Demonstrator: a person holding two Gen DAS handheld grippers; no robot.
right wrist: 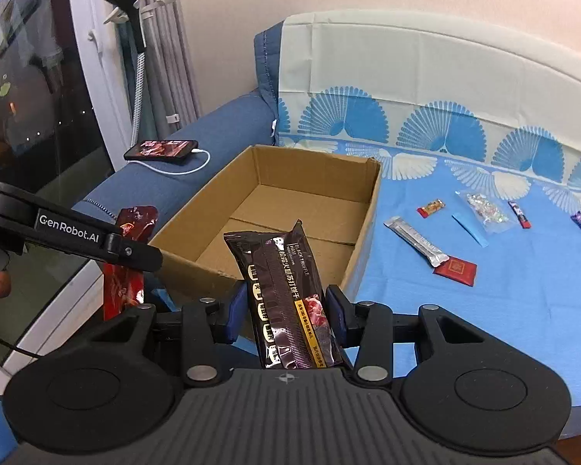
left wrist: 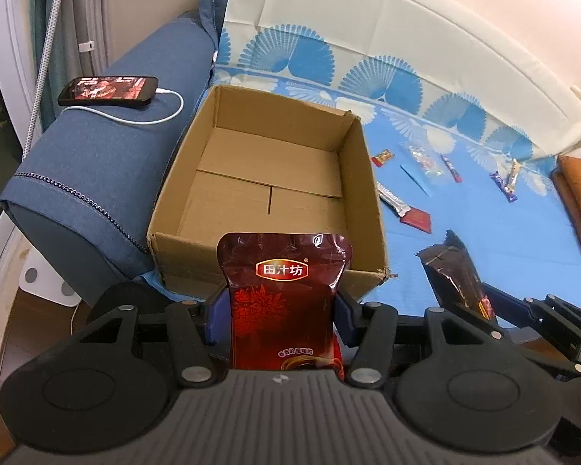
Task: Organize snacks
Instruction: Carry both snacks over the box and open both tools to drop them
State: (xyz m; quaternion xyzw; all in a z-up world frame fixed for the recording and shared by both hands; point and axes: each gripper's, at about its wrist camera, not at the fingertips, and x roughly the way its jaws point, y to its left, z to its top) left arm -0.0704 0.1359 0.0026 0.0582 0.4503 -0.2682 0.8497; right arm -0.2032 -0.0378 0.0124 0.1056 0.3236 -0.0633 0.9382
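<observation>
A red pouch (left wrist: 282, 302) is held between the jaws of the left gripper (left wrist: 279, 316), and a dark packet (right wrist: 290, 302) is clamped in the right gripper (right wrist: 286, 317), both at the near rim of the empty box (left wrist: 267, 178). Both wrappers are judged light, soft and slippery, best pinched mid-body across the flat faces.

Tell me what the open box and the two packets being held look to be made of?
Box: plain brown corrugated cardboard, matte, with folded bottom flaps and a frayed corner. Red packet: glossy plastic film, likely a pouch, catching glare near its top. Dark packet: shiny plastic or foil-lined wrapper, crinkled, with a crimped end seal.
</observation>
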